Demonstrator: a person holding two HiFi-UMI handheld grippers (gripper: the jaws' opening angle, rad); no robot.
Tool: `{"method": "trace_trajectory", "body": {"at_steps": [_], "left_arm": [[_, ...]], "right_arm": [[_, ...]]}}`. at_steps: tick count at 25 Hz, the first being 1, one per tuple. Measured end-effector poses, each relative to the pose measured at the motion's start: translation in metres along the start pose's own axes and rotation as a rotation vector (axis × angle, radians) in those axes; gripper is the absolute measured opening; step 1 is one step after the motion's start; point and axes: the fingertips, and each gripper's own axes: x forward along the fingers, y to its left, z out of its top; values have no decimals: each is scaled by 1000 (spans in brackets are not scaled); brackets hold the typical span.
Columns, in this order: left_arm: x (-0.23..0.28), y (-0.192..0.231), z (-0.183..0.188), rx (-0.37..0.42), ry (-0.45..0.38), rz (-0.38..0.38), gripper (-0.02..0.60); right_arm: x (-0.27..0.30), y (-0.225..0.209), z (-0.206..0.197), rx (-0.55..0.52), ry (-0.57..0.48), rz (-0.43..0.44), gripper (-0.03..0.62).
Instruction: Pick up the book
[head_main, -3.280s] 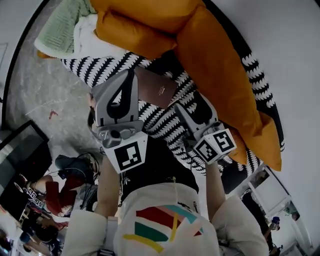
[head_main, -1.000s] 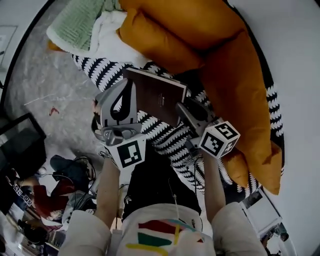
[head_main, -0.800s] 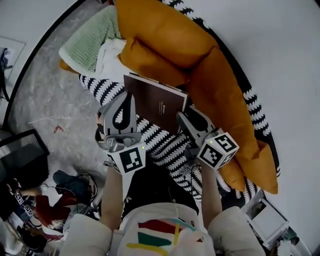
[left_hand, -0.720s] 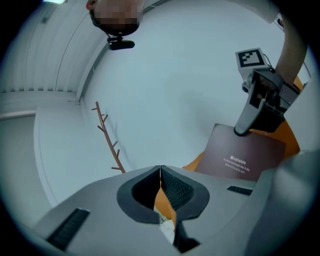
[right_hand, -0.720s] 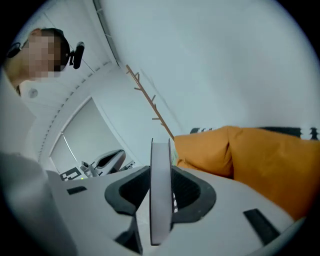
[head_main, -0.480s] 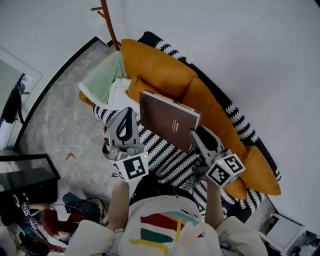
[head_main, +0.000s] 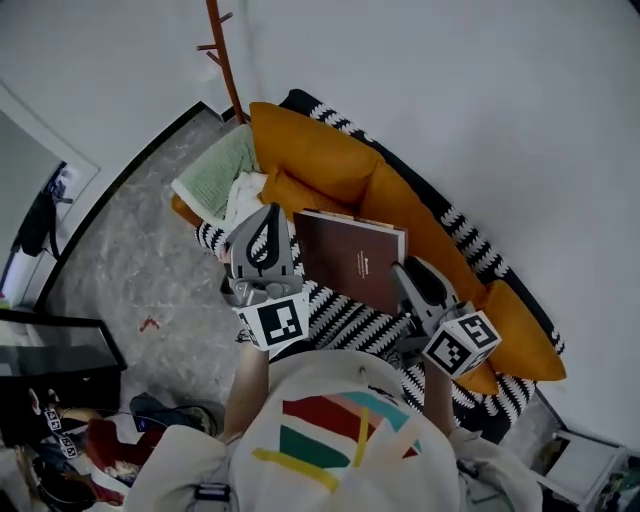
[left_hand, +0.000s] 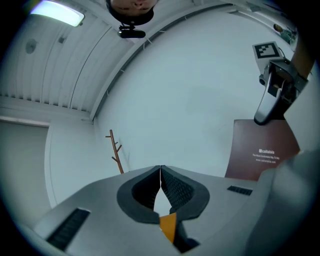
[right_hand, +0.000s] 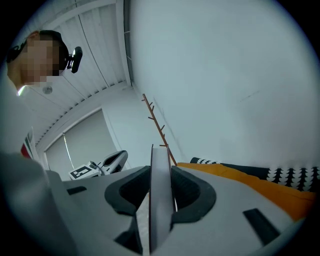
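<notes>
The book (head_main: 352, 260) has a dark brown cover with small white print and hangs upright in the air in front of the sofa. My right gripper (head_main: 407, 272) is shut on its right edge. In the right gripper view the book's edge (right_hand: 159, 200) stands clamped between the two pads of my right gripper (right_hand: 160, 172). My left gripper (head_main: 268, 216) is just left of the book, apart from it, with its jaws shut on nothing. The left gripper view shows my left gripper (left_hand: 160, 172) with its tips pressed together, and the book (left_hand: 262, 155) off to the right.
An orange sofa (head_main: 330, 160) with cushions stands against the white wall. A black-and-white patterned throw (head_main: 340, 318) and a green blanket (head_main: 215, 175) lie on it. A wooden coat stand (head_main: 225, 55) is at its far end. A dark box (head_main: 50, 350) and clutter sit on the floor at left.
Both grippers have risen, and the book has come up off the striped throw with the right one. It now hangs upright above the sofa seat.
</notes>
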Motion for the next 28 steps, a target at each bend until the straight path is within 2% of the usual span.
{"method": "trace_trajectory", "body": {"at_steps": [9, 15, 28], "left_arm": [[-1, -6, 7, -3, -1, -16, 8], [-6, -9, 10, 0, -1, -30, 8], [-5, 0, 5, 6, 15, -7, 8]], "right_arm": [[-7, 5, -15, 22, 18, 0, 141], [-8, 8, -11, -60, 27, -15, 141], [3, 7, -6, -61, 21, 12, 141]]}}
